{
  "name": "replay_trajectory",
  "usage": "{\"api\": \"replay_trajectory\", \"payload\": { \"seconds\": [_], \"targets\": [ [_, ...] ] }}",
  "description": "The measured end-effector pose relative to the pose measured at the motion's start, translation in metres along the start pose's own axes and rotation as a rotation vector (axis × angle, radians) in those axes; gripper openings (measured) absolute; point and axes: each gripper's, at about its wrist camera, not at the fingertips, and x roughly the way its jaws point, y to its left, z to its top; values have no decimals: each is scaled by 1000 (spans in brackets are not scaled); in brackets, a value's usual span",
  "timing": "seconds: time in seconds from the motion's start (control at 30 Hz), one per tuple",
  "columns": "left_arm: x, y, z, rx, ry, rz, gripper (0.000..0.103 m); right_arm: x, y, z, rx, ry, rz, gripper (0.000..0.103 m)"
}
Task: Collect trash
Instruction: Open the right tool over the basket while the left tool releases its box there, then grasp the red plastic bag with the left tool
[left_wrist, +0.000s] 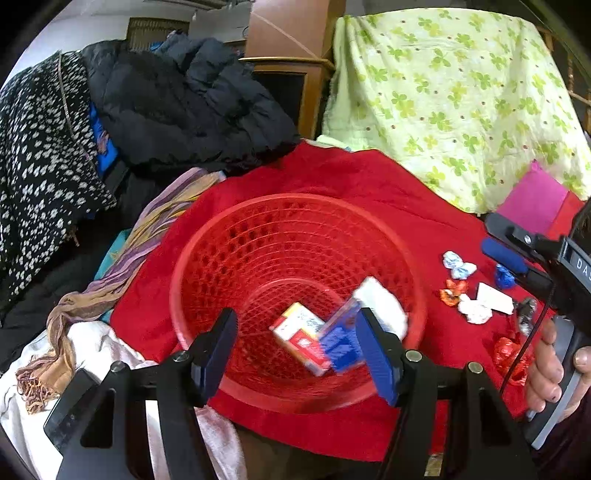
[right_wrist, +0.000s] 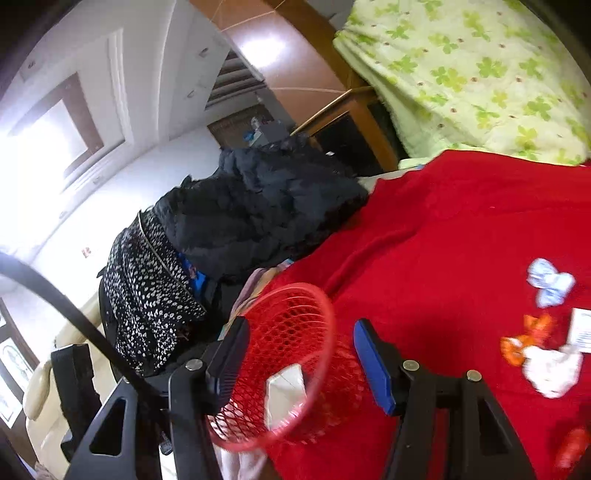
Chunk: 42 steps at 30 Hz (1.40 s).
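The left gripper hangs part-open and empty over the red basket, so the blue packet between its fingers drops beside the box, while the right gripper (also part-open, empty) faces the basket, wrappers off to its right.

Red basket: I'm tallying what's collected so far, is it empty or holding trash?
Holding trash. The red basket contains a red-and-white box, a blue packet and white paper.
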Motion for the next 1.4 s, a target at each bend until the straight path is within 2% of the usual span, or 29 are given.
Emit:
{"api": "replay_trajectory", "payload": {
  "seconds": [0.17,0.27,0.43,0.53,0.63,0.87,0.97,1.07,1.17,1.3,1.37,1.4],
  "targets": [
    [-13,-43,-1,93,-38,-52,76,-72,-48,6,26,-49,-84,63],
    [-20,-76,-2,166,-56,-102,80,-121,-87,9,67,-94,-175,65],
    [-17,-130,-7,263,-48,-155,86,-189,-164,10,234,-138,-344,67],
    [-6,-164,-17,318,-11,-191,87,-212,-194,3,288,-120,-422,67],
    [11,-201,-32,380,44,-226,87,-226,-218,-5,328,-63,-471,67],
    [50,-273,-64,485,154,-301,87,-238,-247,-19,333,1,-598,67],
    [71,-295,-73,489,202,-347,87,-232,-257,-23,365,40,-589,67],
    [92,-309,-80,477,254,-362,87,-223,-261,-26,370,94,-592,67],
    [107,-321,-85,452,294,-401,87,-221,-261,-29,373,114,-586,67],
    [120,-328,-89,408,334,-446,87,-219,-256,-32,370,138,-486,66],
    [126,-327,-89,383,358,-465,86,-215,-254,-35,359,166,-439,62],
    [130,-325,-90,367,375,-474,76,-212,-254,-36,360,181,-415,59]
  ]
}}
